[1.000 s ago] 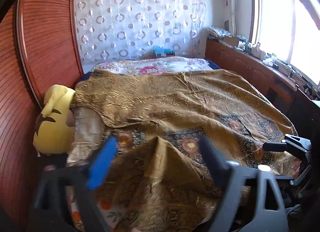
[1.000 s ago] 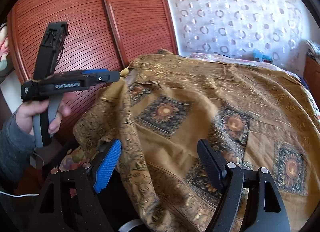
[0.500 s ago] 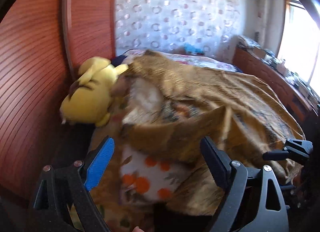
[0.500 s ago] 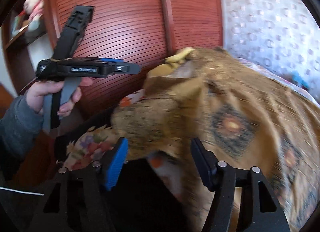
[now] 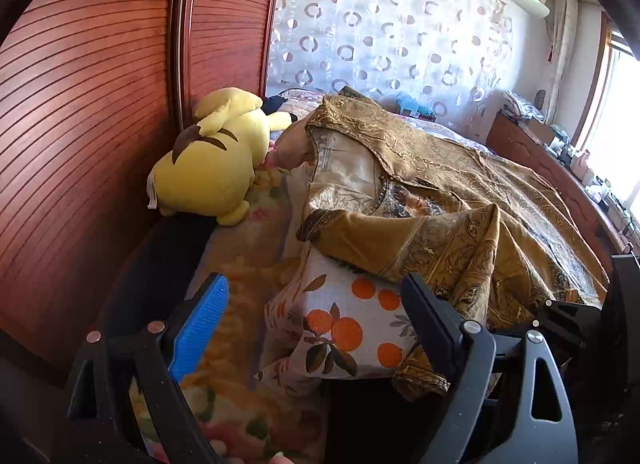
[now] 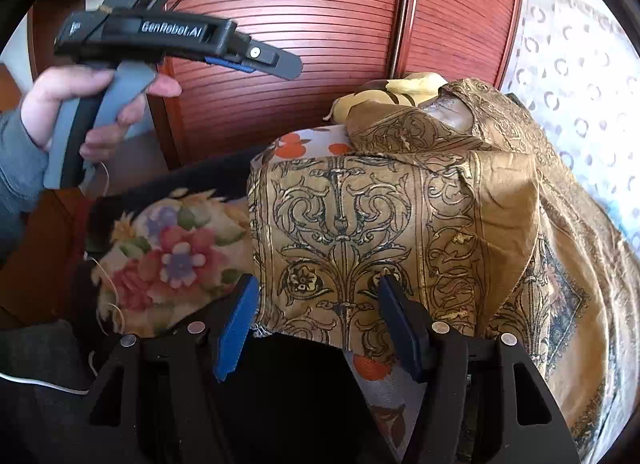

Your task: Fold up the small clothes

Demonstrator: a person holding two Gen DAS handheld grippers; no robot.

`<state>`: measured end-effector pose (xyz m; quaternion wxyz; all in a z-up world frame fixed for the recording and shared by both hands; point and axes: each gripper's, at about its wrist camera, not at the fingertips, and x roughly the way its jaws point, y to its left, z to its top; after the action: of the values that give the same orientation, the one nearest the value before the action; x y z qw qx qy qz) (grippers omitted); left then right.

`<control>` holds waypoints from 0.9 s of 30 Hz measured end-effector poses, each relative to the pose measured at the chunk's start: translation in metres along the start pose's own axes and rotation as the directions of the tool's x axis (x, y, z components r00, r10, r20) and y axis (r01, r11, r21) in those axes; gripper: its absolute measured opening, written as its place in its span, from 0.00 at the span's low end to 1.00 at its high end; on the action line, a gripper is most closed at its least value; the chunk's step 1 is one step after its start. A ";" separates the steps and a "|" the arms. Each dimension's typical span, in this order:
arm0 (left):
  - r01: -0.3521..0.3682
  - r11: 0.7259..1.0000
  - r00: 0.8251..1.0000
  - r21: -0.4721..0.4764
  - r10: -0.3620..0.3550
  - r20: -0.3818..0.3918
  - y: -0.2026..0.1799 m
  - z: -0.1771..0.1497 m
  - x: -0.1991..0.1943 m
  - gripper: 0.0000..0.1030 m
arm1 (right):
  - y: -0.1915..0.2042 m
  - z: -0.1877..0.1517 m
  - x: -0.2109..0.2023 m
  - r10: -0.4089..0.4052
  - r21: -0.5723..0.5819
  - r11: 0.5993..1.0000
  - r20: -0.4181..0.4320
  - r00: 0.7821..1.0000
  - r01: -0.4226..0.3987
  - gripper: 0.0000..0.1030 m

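Since a second ago my right gripper [image 6: 316, 320] has narrowed; its jaws straddle the folded hem of the gold garment [image 6: 360, 232] but are not clenched on it. My left gripper [image 5: 316, 328] gapes over the orange-print pillow [image 5: 344, 328], the garment draped just beyond, the yellow plush [image 5: 212, 168] farther off.

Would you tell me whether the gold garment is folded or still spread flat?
Partly folded: the gold garment's near corner lies doubled back over itself and the orange-print pillow, while the rest stays spread across the bed.
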<state>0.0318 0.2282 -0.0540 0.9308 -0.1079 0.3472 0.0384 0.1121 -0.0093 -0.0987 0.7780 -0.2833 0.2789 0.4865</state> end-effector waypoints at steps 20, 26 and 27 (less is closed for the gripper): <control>0.026 1.000 1.000 -0.015 -0.026 -0.012 -0.005 -0.001 0.003 0.86 | 0.014 -0.006 -0.015 -0.086 -0.066 0.994 0.031 0.996 0.087 0.14; 0.037 0.999 0.999 -0.021 -0.037 -0.023 -0.006 -0.003 0.008 0.86 | 0.009 -0.006 -0.030 0.050 0.006 0.999 0.056 0.997 -0.050 0.03; 0.037 0.999 0.999 -0.021 -0.037 -0.022 -0.007 -0.003 0.008 0.86 | 0.009 -0.004 -0.036 0.083 0.019 0.996 0.074 0.994 -0.085 0.03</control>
<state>0.0367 0.2211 -0.0599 0.9263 -0.1244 0.3550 0.0235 0.0899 -0.0304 -0.0770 0.7697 -0.2446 0.2672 0.5256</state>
